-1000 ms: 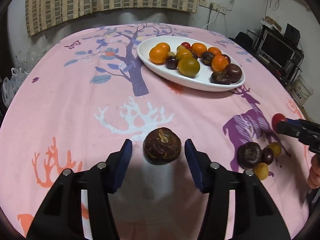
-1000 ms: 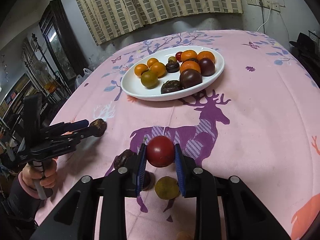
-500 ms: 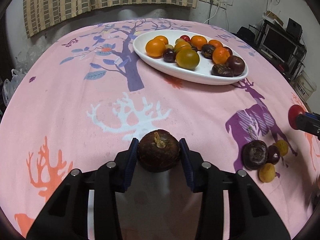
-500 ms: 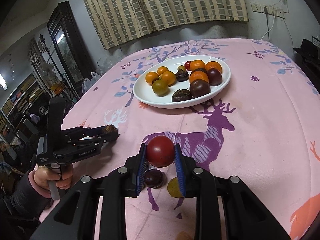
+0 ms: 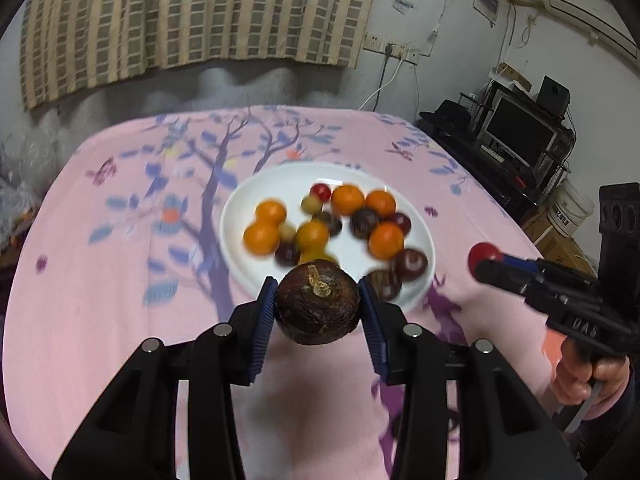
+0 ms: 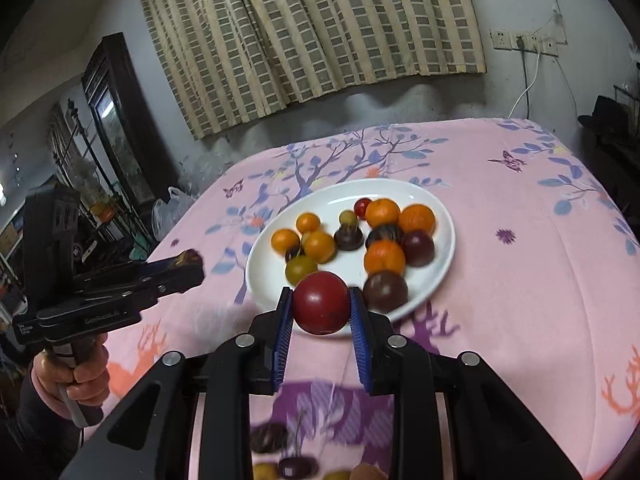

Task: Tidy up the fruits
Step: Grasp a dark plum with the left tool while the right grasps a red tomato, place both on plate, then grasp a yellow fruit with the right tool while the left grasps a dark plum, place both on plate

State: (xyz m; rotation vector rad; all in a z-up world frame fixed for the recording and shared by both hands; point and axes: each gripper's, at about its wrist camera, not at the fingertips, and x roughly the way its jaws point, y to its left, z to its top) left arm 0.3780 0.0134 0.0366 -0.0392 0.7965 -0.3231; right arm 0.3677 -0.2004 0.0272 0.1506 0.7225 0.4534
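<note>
The left tool [image 5: 319, 307] pointed downward at a slant, its two blue-padded fingers [image 5: 262, 328] clamped on either side of a dark brown fruit [image 5: 318, 303] that hung clear of the table. The right tool [image 6: 320, 307] slanted down likewise, its pads pressed against a red fruit [image 6: 321, 302] held between them. Each tool was carried by a pistol-style handle. The left hand [image 6: 72, 376] wrapped its handle with curled fingers, a dark sleeve with a pink cuff at the wrist. The right hand [image 5: 588, 376] gripped its handle low at the frame edge, only partly seen, apparently in the same fist.
</note>
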